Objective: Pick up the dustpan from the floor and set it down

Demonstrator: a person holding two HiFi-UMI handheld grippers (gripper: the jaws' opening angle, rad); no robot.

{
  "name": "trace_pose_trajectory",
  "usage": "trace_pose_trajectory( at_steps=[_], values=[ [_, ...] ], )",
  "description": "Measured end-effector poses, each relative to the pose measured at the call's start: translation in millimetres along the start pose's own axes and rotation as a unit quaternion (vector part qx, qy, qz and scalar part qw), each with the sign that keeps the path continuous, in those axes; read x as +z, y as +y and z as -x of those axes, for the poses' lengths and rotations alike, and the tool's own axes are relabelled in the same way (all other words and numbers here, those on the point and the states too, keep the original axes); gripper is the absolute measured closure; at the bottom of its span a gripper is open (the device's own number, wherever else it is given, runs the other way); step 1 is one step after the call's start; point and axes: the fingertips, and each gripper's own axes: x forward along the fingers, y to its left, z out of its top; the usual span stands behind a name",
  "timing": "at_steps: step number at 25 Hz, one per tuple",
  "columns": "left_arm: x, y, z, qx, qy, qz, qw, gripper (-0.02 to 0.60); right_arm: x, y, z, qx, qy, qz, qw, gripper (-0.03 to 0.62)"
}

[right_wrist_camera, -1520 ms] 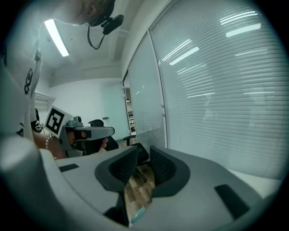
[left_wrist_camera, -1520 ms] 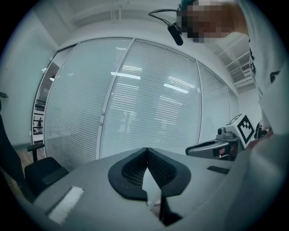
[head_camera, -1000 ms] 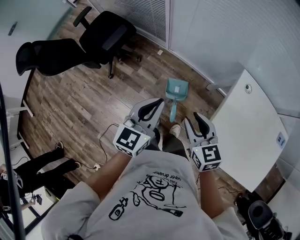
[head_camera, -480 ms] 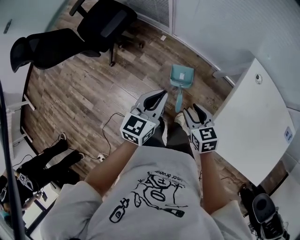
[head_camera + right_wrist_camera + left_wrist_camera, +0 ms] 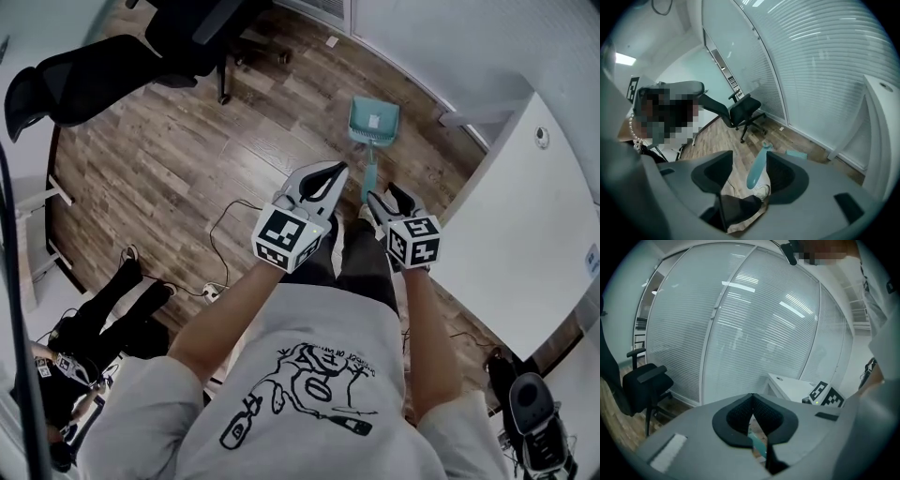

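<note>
Dustpan [image 5: 374,120] lies on the wood floor [image 5: 169,178], its teal pan toward the glass wall [image 5: 441,37] and its handle running back toward the person's feet. It sits just beside the white table [image 5: 525,216], and well apart from the black chair [image 5: 187,37].

Left claw [image 5: 336,173] hangs over the floor just left of the handle. In the left gripper view its claw [image 5: 753,395] is closed tip to tip with nothing gripped; only a sliver of teal shows through the slit below the tips.

Right claw [image 5: 386,197] hangs over the near end of the handle. In the right gripper view its claw [image 5: 750,161] stands wide and has just been opening. The handle [image 5: 757,168] shows in the gap, close to the right-hand finger, but the pads do not press on it. A shoe [image 5: 759,190] shows beneath.

A cable [image 5: 225,225] loops across the floor to the left. A second person in dark trousers [image 5: 103,319] stands at the lower left.
</note>
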Motion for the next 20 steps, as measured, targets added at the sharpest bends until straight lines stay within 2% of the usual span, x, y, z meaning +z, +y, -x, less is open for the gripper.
trace_pose_trajectory(
  at_steps=[13,20],
  values=[
    [-54,22,-21,0.011,0.035,0.013,0.9993,0.586,-44,-24,-53,0.022,0.019,-0.115,0.993,0.388],
    [-76,32,-30,0.013,0.048,0.024,0.9985,0.586,-50,-27,-75,0.053,0.028,-0.131,0.990,0.385]
  ],
)
